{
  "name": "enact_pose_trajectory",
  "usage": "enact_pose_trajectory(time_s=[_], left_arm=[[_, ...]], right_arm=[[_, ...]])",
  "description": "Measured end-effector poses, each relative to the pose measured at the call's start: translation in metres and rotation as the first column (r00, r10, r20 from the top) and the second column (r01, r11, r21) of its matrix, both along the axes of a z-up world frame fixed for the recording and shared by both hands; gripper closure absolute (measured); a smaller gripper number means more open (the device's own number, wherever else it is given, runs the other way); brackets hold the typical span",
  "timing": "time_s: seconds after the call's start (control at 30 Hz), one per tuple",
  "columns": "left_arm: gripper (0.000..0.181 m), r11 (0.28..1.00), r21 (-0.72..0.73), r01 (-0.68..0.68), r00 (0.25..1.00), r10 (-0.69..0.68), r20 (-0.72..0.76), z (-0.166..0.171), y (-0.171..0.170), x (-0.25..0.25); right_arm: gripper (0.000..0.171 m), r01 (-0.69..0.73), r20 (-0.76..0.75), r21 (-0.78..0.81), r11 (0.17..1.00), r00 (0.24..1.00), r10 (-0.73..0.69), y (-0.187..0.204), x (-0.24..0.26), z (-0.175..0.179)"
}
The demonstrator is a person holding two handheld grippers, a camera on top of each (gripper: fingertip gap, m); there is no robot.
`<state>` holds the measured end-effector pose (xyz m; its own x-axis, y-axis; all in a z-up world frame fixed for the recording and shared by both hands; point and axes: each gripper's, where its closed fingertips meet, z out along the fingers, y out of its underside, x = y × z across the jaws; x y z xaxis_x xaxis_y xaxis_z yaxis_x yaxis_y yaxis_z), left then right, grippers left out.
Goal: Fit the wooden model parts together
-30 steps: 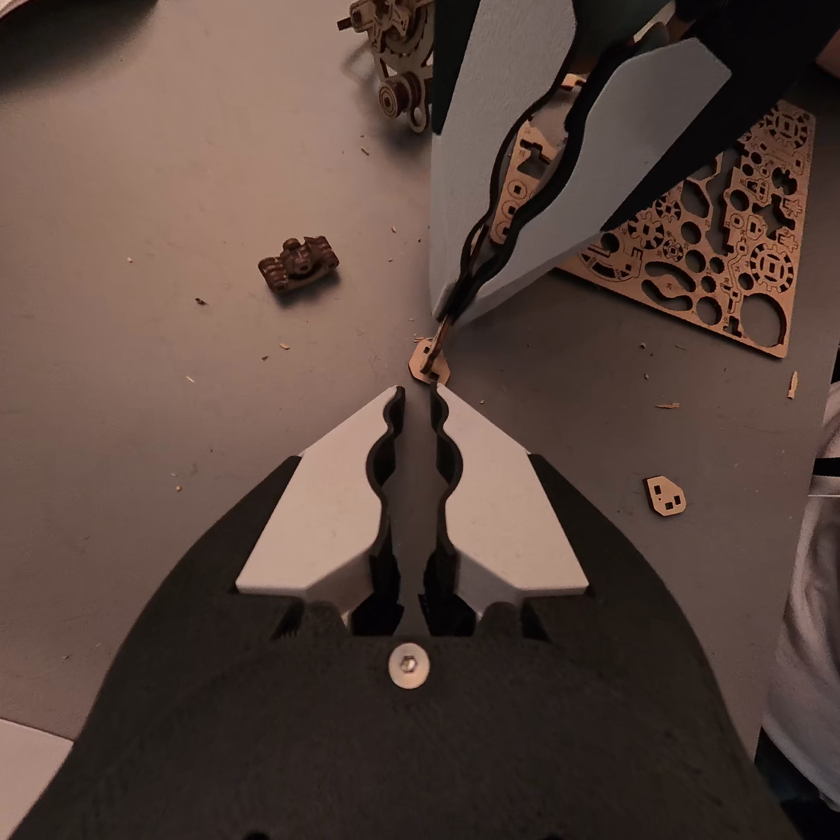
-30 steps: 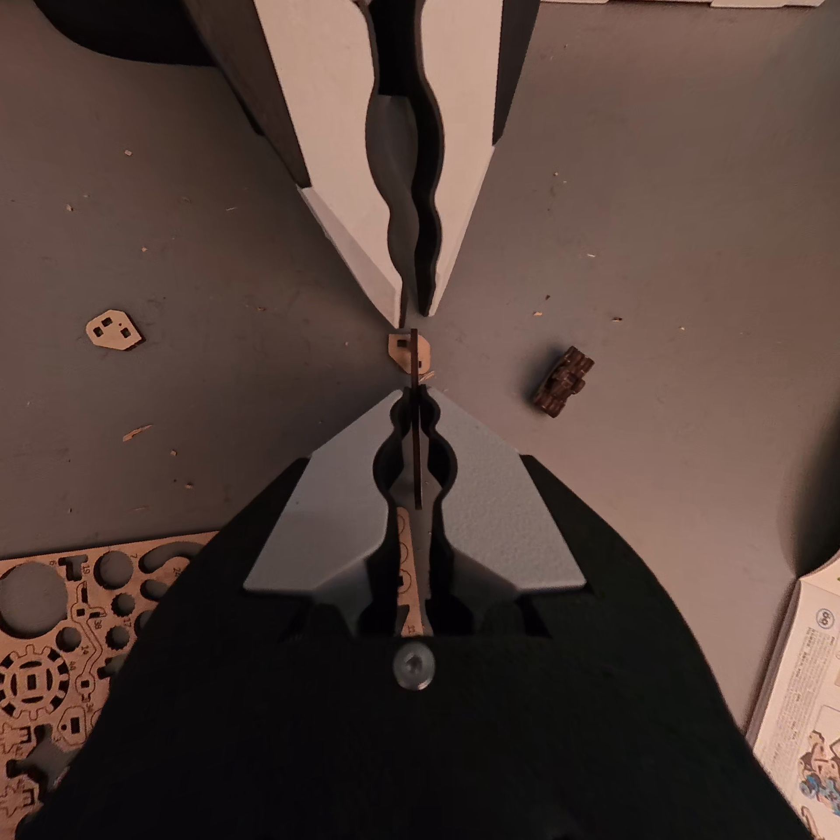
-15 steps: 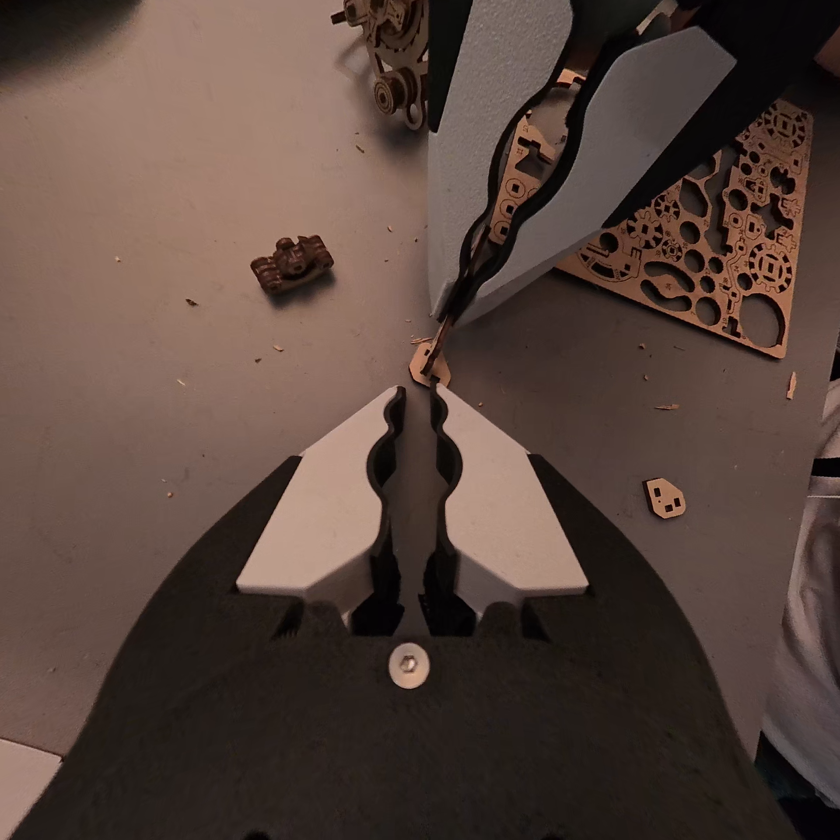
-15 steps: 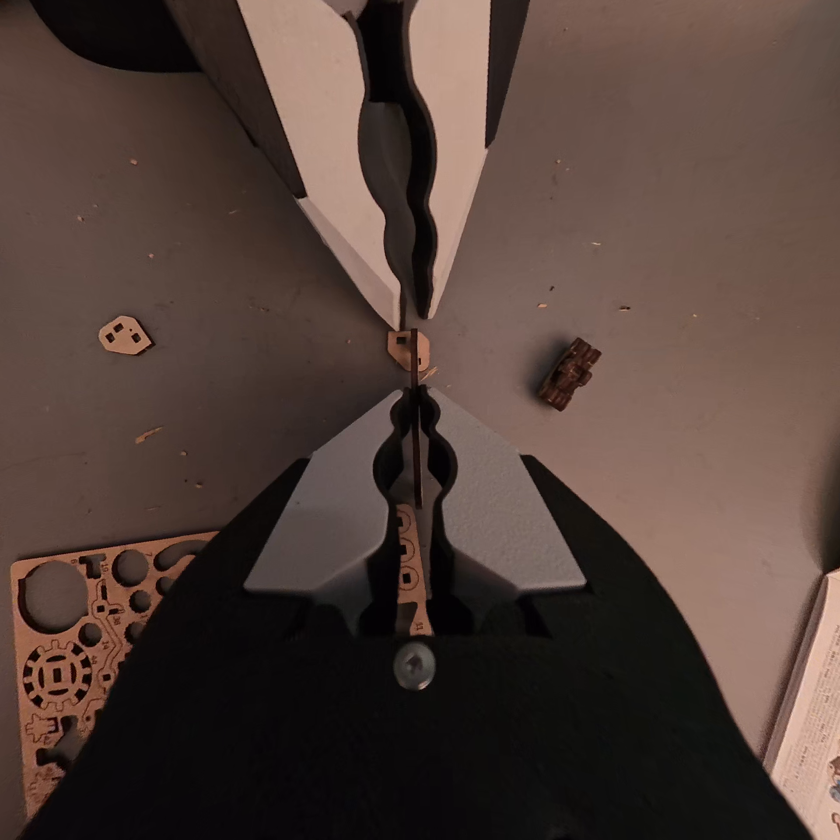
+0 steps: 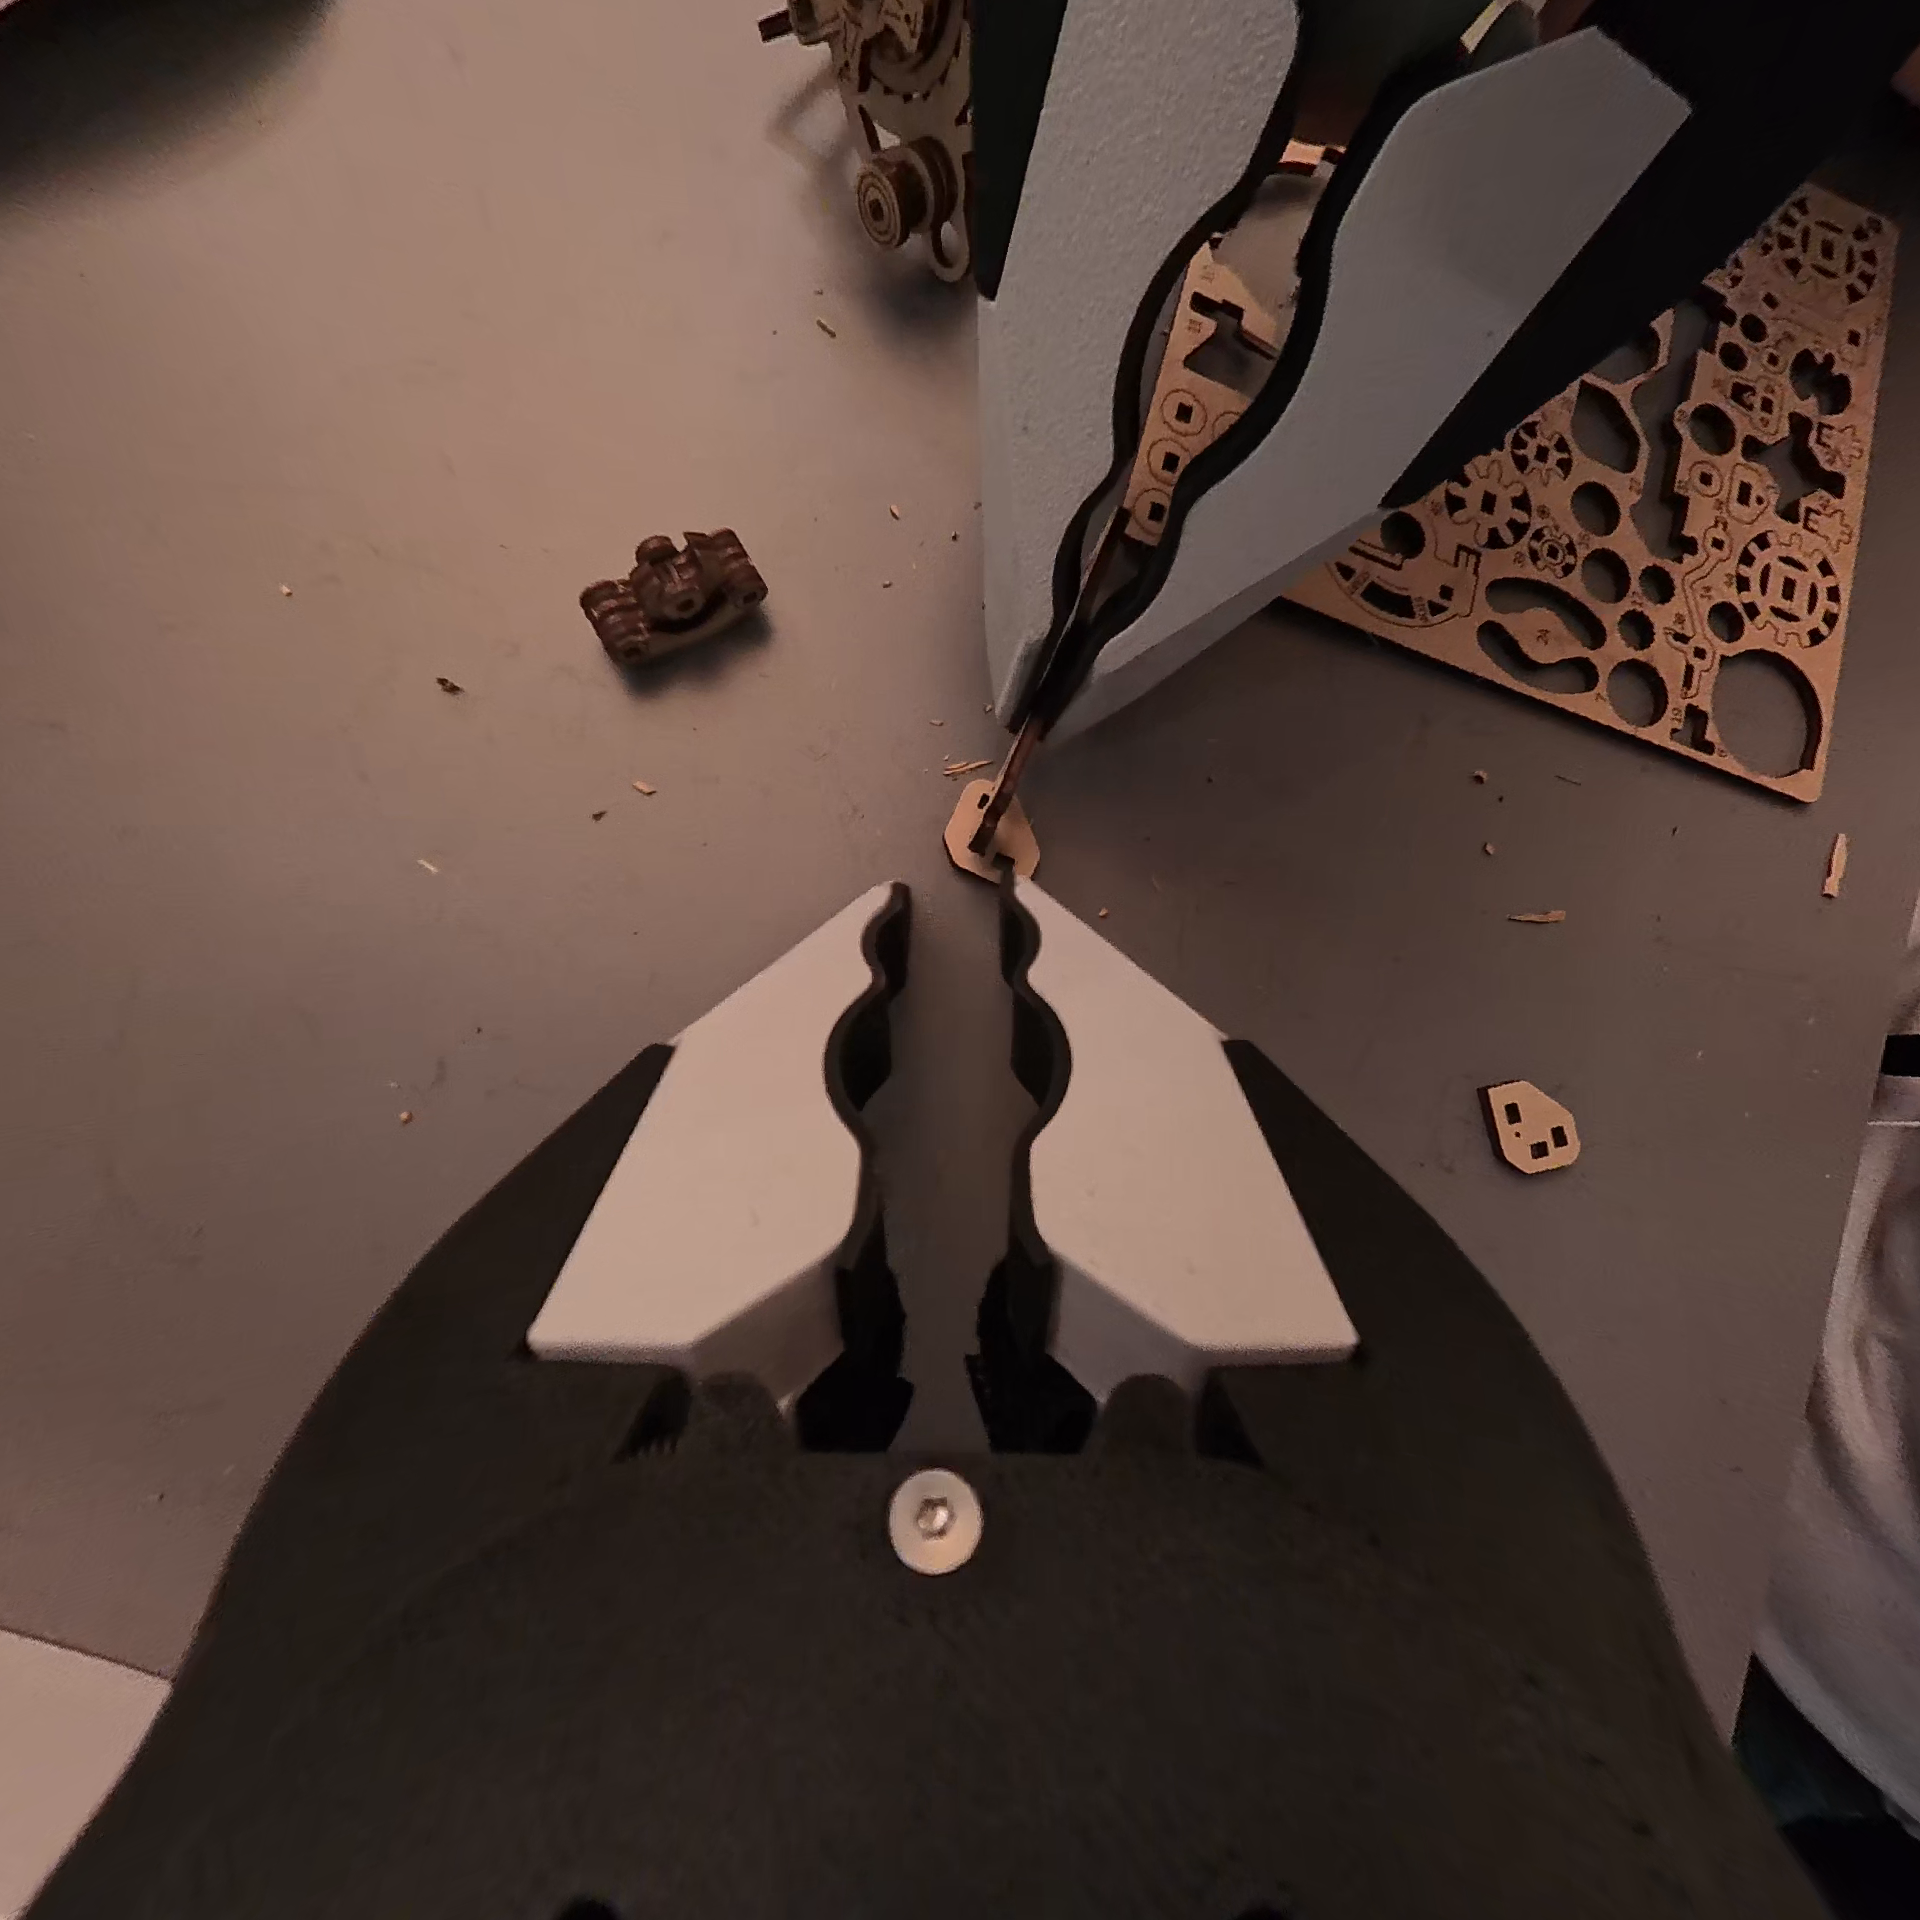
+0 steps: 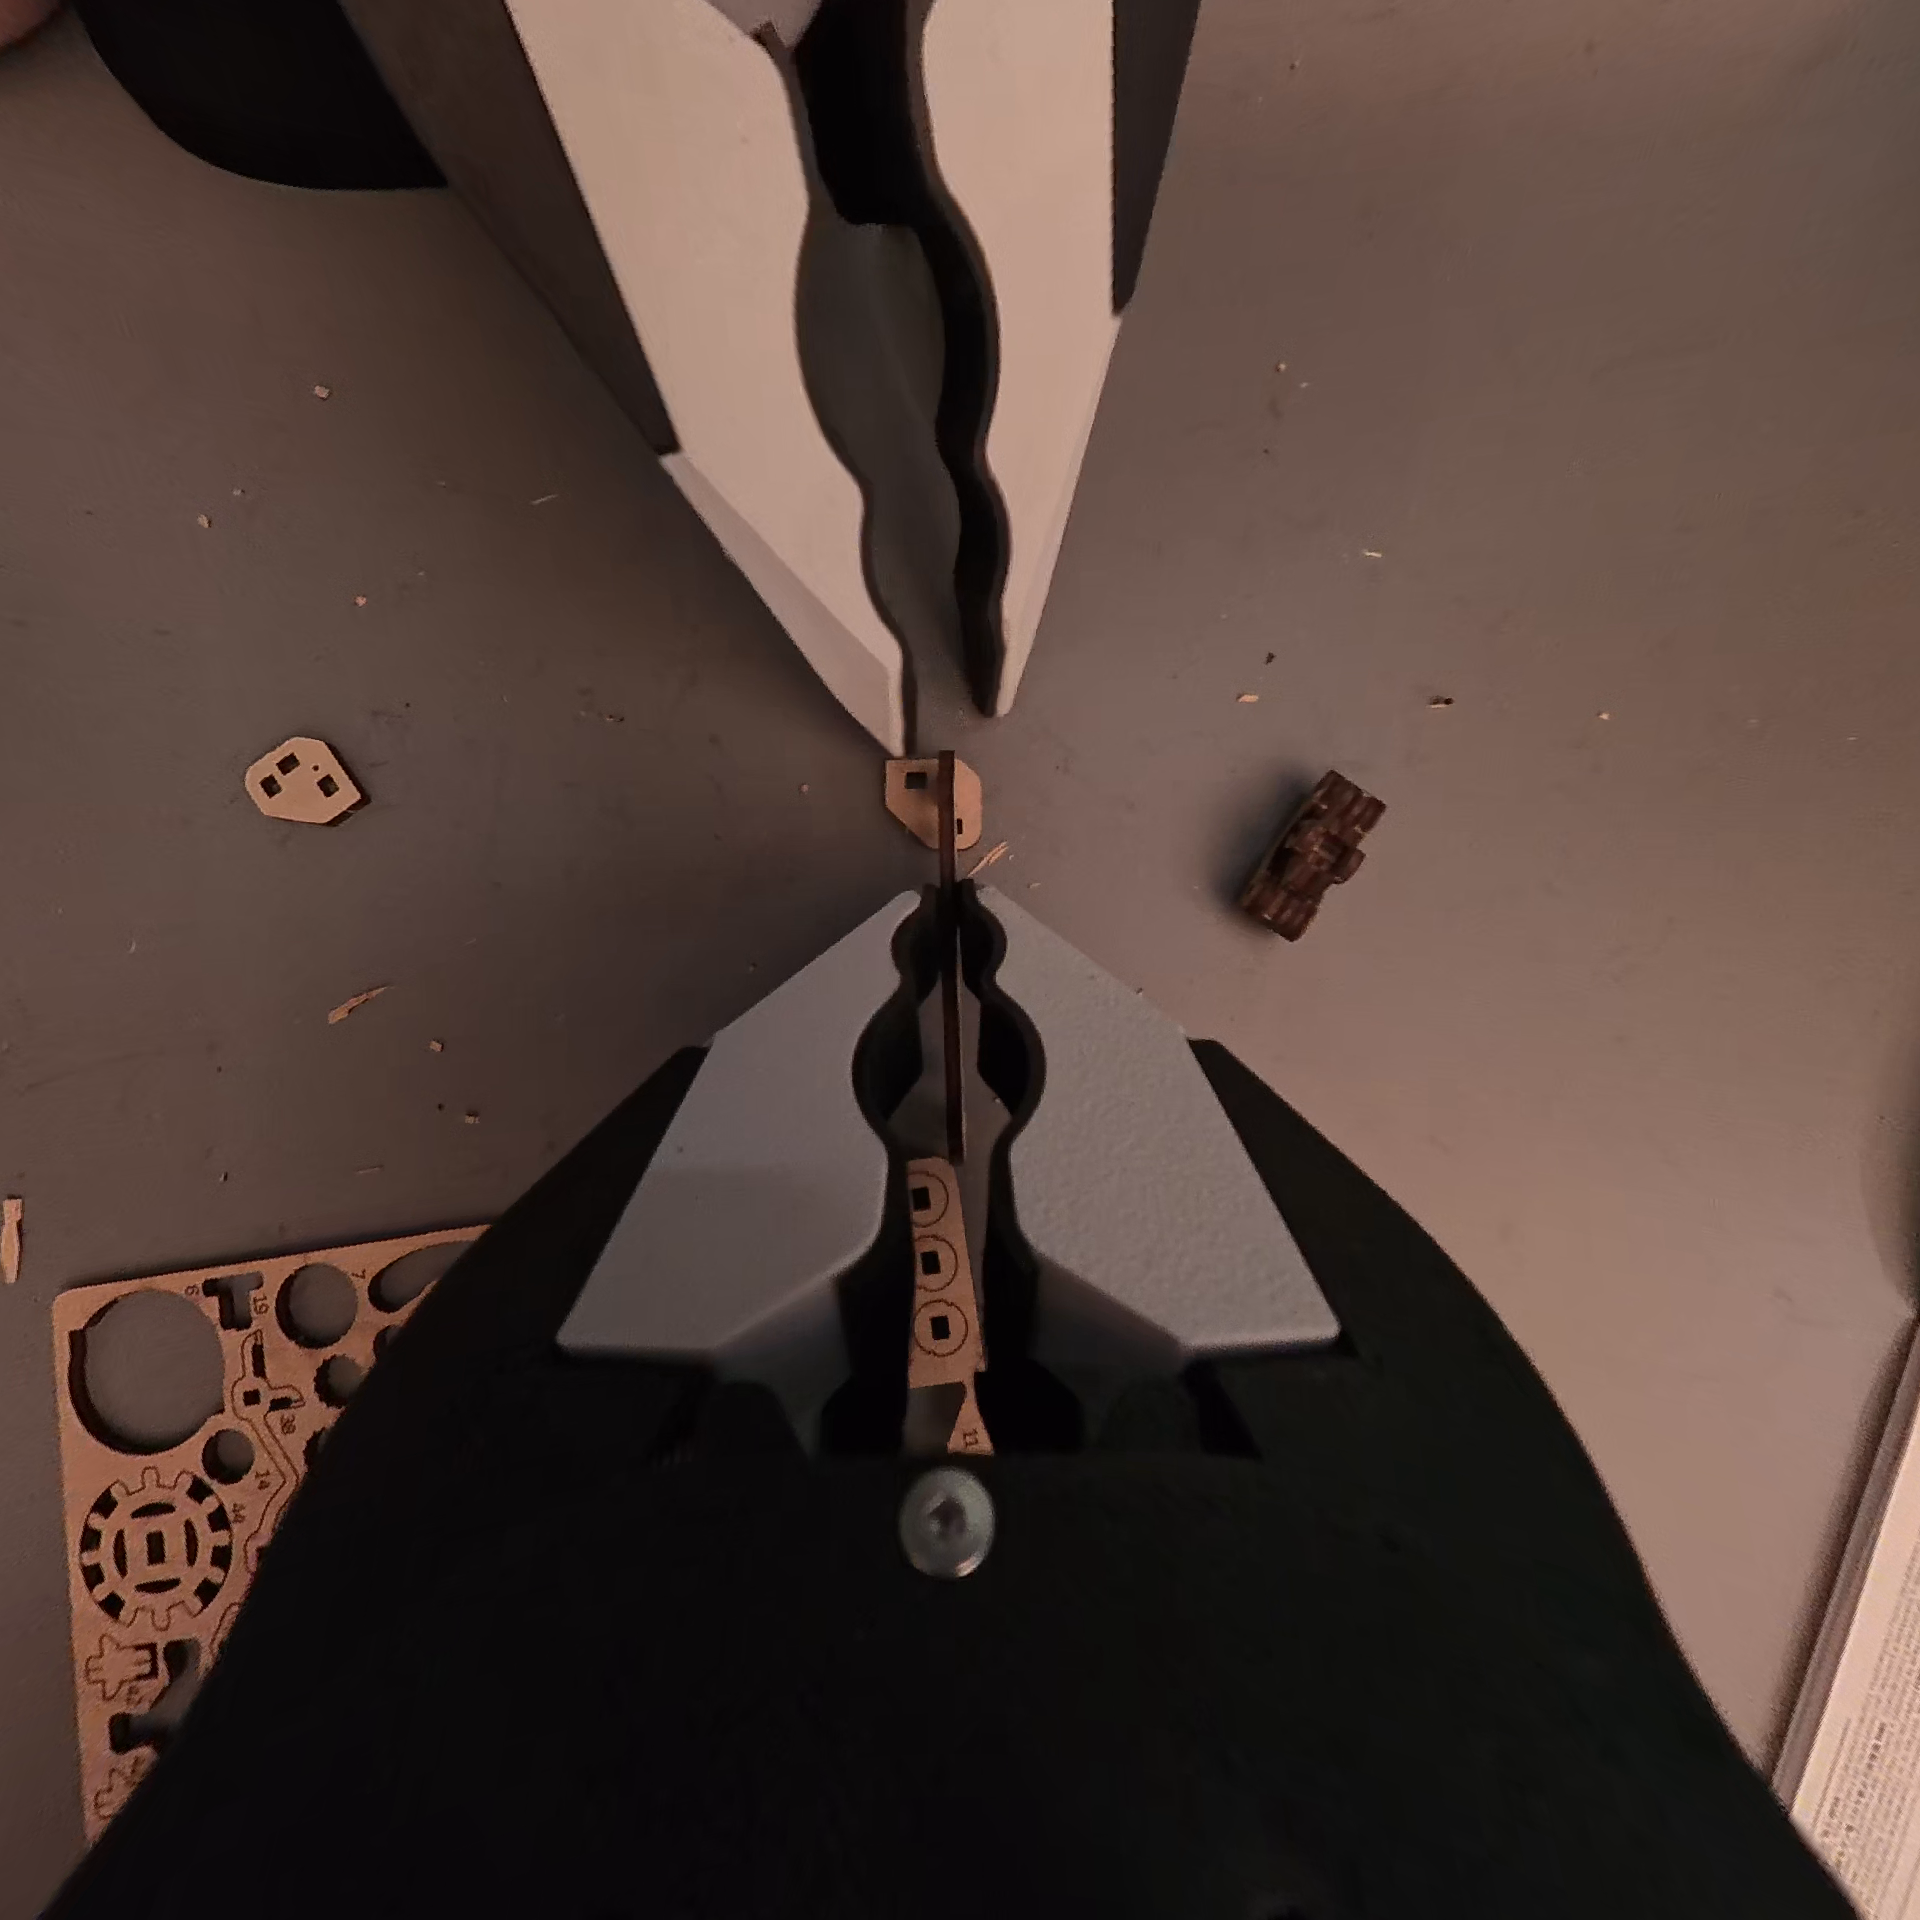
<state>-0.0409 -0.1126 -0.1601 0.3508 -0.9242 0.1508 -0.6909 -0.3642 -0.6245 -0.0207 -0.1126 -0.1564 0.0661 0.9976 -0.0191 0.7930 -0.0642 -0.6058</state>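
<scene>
My right gripper [image 6: 948,894] is shut on a thin wooden strip [image 6: 948,997], held on edge. The strip's tip stands on a small flat wooden piece with square holes [image 6: 914,800] that lies on the grey table. My left gripper [image 5: 956,899] is slightly open and empty, with its tips on the table just short of that small piece [image 5: 992,836]. In the left wrist view the right gripper [image 5: 1029,717] reaches down from the upper right with the strip [image 5: 1013,774]. In the right wrist view the left gripper [image 6: 945,717] comes from the top.
A second small flat piece [image 5: 1532,1127] lies at the right. A dark small assembled part [image 5: 675,608] lies at the left. A cut-out plywood sheet [image 5: 1662,582] lies behind the right gripper, a part-built model [image 5: 904,156] at the back, a printed booklet [image 6: 1870,1610] at the table edge. Only a small space, under 4 cm, lies between the two pairs of fingers.
The left gripper's jaws have opened a little. The right gripper has tilted slightly, and the strip's tip stays on the small flat piece.
</scene>
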Motion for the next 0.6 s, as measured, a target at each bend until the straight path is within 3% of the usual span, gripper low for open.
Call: enact_pose_trajectory(time_s=[0.2, 0.6], left_arm=[[0.149, 0.998, 0.059, 0.014, 1.000, -0.013, -0.012, 0.002, 0.000, 0.006], [0.151, 0.992, 0.121, 0.034, 0.997, -0.026, -0.068, -0.002, 0.003, 0.001]], right_arm=[[0.170, 0.028, -0.004, -0.025, 0.999, 1.000, -0.029, -0.001, -0.002, 0.000], [0.170, 0.020, 0.047, 0.026, 0.999, 0.999, -0.021, 0.004, 0.006, -0.002]])
